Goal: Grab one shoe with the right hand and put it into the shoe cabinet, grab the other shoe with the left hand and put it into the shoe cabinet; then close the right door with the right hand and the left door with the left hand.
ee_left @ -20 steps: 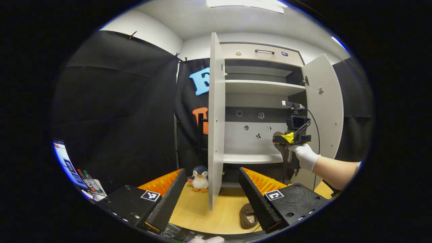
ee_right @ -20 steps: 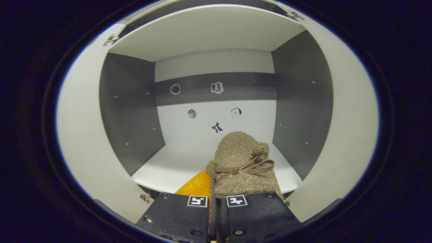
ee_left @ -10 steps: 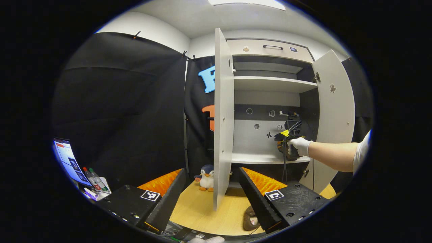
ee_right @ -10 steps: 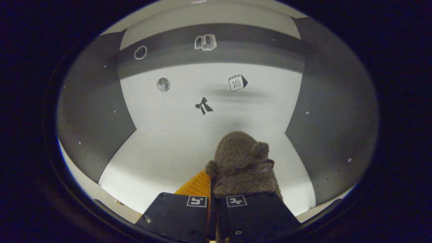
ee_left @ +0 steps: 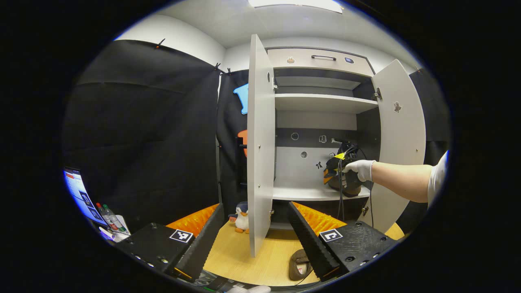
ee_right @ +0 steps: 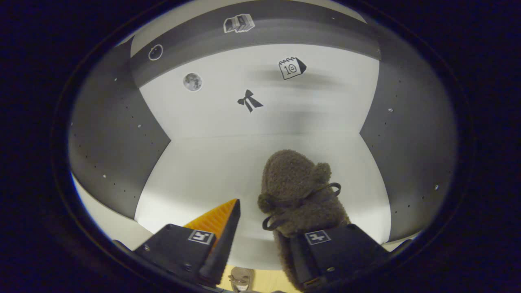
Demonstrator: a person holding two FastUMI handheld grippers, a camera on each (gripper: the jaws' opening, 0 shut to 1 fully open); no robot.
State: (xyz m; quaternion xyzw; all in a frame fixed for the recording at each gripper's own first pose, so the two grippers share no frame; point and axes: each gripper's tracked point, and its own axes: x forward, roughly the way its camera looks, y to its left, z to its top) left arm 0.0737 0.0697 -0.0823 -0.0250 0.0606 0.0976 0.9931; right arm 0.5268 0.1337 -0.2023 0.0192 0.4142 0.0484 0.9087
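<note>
A: In the left gripper view, what does the left gripper (ee_left: 255, 240) show?

B: Its two fingers stand wide apart at the bottom of the view, with nothing between them. Past them is the wooden floor (ee_left: 236, 260), and on it, just beside the right finger, lies the second shoe (ee_left: 299, 263), a brown slipper partly hidden by that finger.

A: And the shoe cabinet (ee_left: 321, 134)?

B: Both doors stand open. The left door (ee_left: 259, 142) is seen nearly edge-on, the right door (ee_left: 397, 142) swung out to the side. A gloved hand (ee_left: 360, 169) reaches into the middle compartment holding the right gripper (ee_left: 340, 171) above the middle shelf (ee_left: 313, 193). A dark lump sits under it on that shelf, likely the first shoe, though it is too small to be sure. A toy penguin (ee_left: 242, 215) stands on the floor by the left door's foot.

A: Now the right gripper view?

B: The right gripper (ee_right: 268, 248) has its fingers spread apart. The fuzzy brown slipper (ee_right: 299, 195) with a thin bow lace rests on the white shelf (ee_right: 195, 175) inside the compartment; the right finger lies against or over its heel, the left finger clear of it. Stickers (ee_right: 249, 100) dot the back panel. Below the shelf edge, the other slipper (ee_right: 241, 280) shows on the floor.
</note>
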